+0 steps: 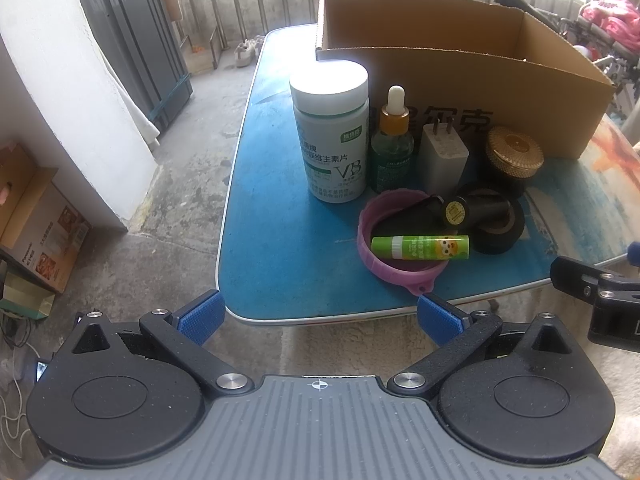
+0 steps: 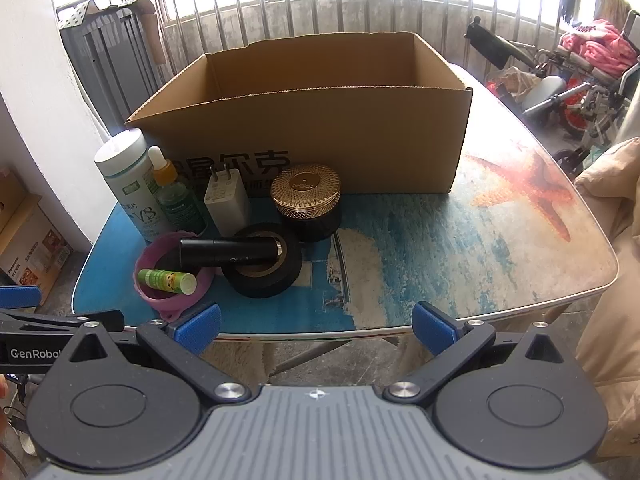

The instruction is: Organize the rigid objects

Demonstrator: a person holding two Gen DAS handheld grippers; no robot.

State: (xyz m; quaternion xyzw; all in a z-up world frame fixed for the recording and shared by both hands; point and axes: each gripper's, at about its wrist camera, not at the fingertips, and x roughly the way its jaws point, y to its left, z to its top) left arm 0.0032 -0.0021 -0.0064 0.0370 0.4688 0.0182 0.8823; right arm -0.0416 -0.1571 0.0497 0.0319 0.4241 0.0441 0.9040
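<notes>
With the left gripper [image 1: 319,317] and right gripper [image 2: 316,323] both wide open and empty (short of the desk's [image 2: 500,264] near edge), first lift the green glue stick [image 2: 167,281] from the pink ring, then reach for the far open brown cardboard box [image 2: 304,120].

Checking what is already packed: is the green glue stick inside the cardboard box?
No, the green glue stick lies in the purple ring on the table, in front of the cardboard box.
</notes>
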